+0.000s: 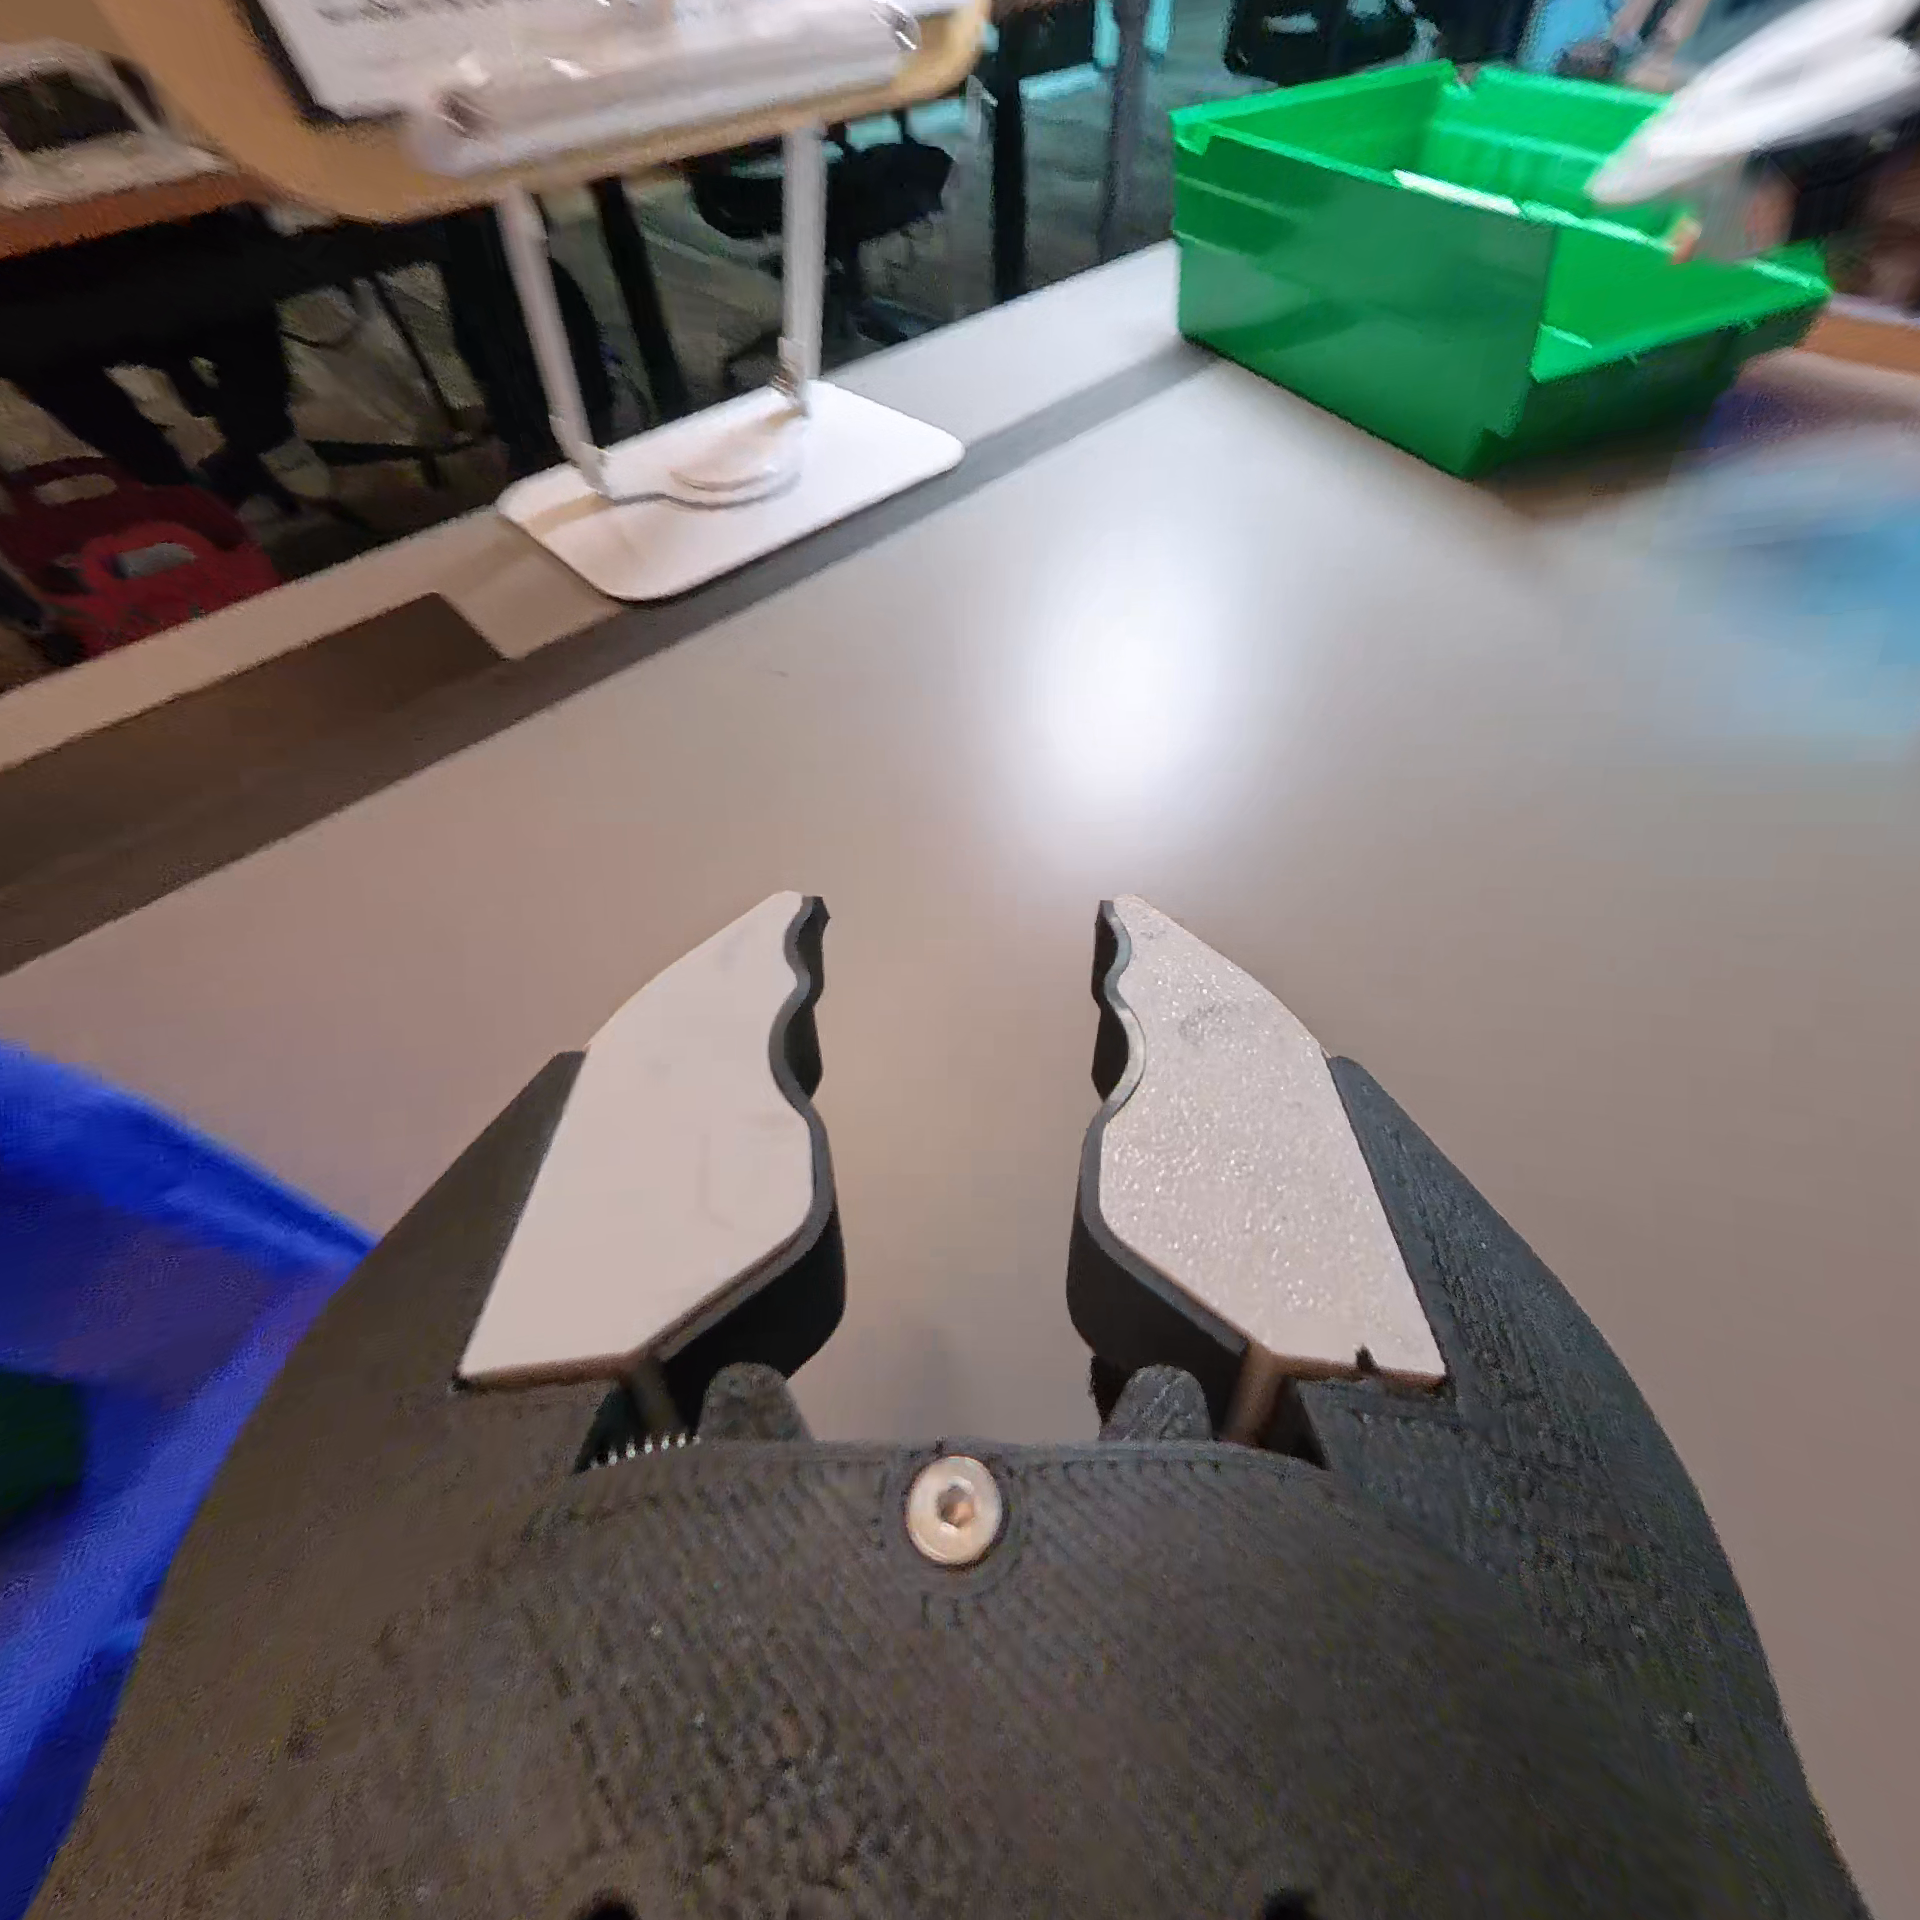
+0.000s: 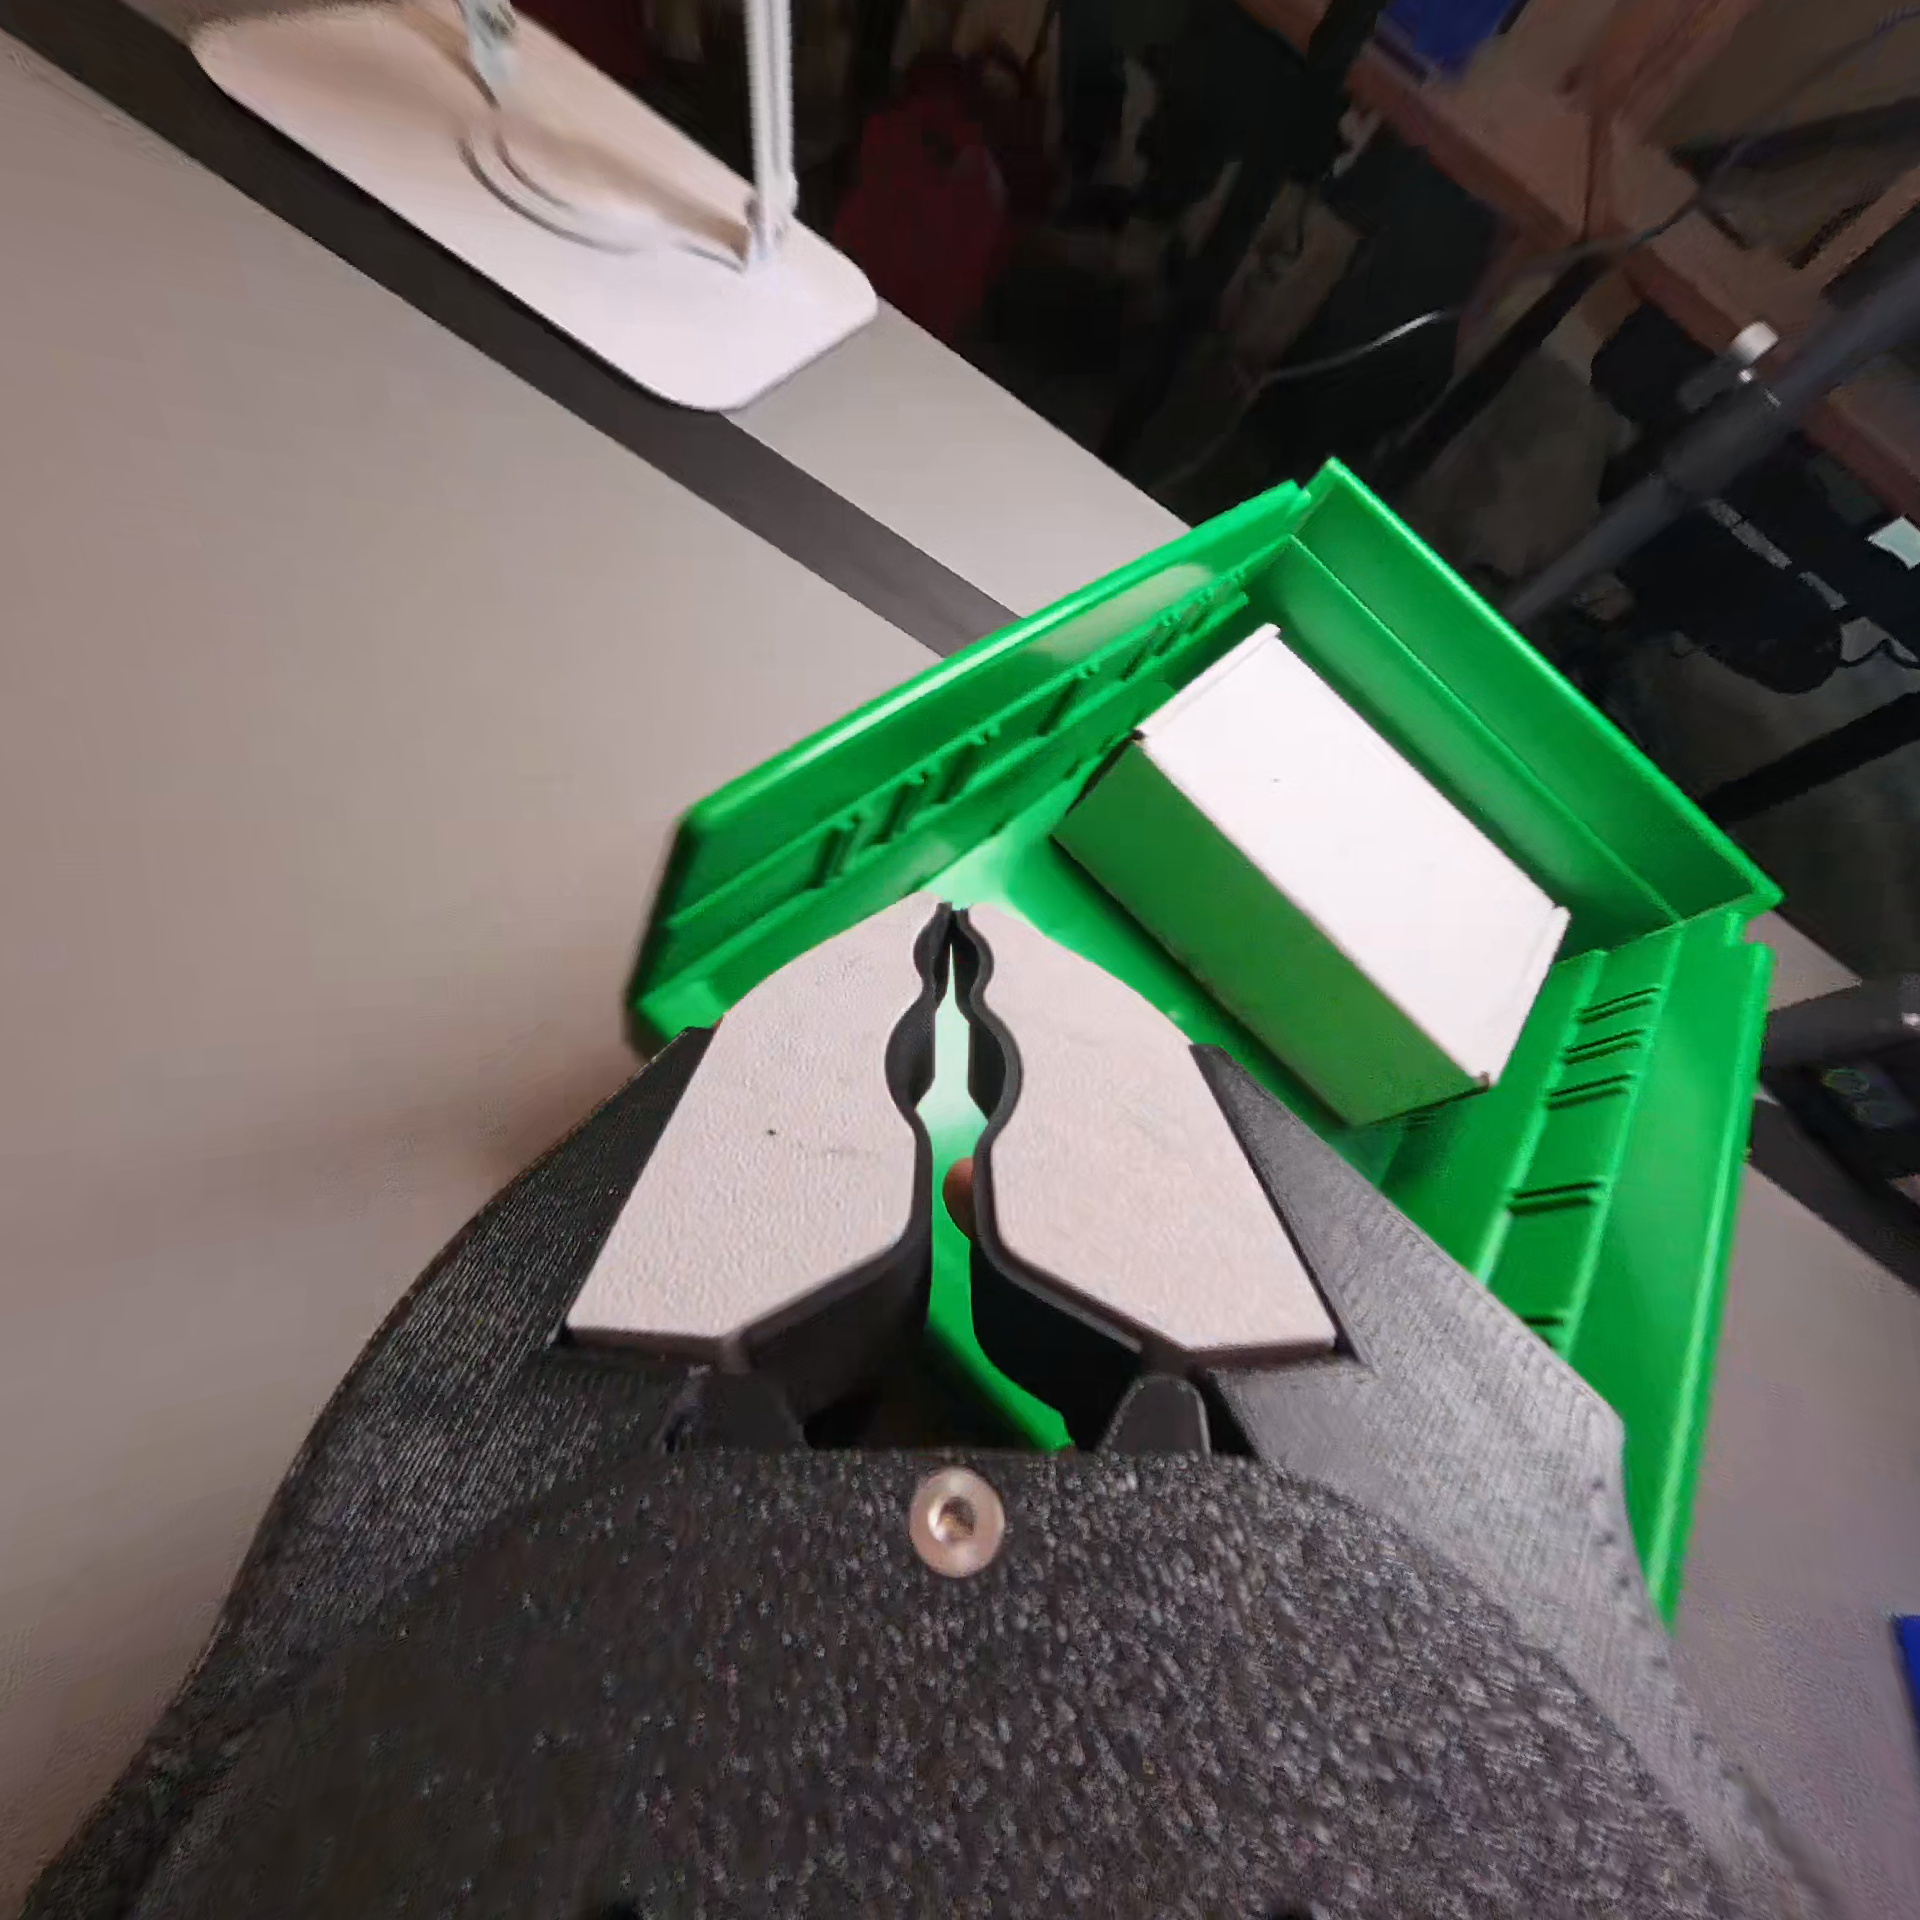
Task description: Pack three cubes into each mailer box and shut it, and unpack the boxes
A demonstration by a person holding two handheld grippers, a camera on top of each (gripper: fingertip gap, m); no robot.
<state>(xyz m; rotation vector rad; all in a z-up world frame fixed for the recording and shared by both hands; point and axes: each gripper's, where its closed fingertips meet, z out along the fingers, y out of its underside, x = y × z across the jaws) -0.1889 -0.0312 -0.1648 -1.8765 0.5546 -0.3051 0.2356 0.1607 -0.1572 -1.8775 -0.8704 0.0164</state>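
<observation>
My left gripper [image 1: 961, 914] is open and empty, low over the bare grey table [image 1: 1143, 779]. The green bin [image 1: 1351, 312] stands at the far right of the left wrist view. My right gripper shows there as a white blur [image 1: 1745, 135] over the bin. In the right wrist view my right gripper [image 2: 951, 920] is shut, its tips meeting at the near edge of the green bin [image 2: 883, 821]. A closed white mailer box [image 2: 1330, 831] lies inside the bin, to the right of the tips and apart from them. A small brown thing [image 2: 961, 1195] shows through the gap lower down between the fingers.
A white stand with a flat base [image 1: 748, 488] sits at the table's far edge; it also shows in the right wrist view [image 2: 623, 260]. A blurred blue container [image 1: 104, 1299] is at my left gripper's left. Beyond the table are desks, shelves and chairs. Tip to tip, the grippers are about 45 cm apart.
</observation>
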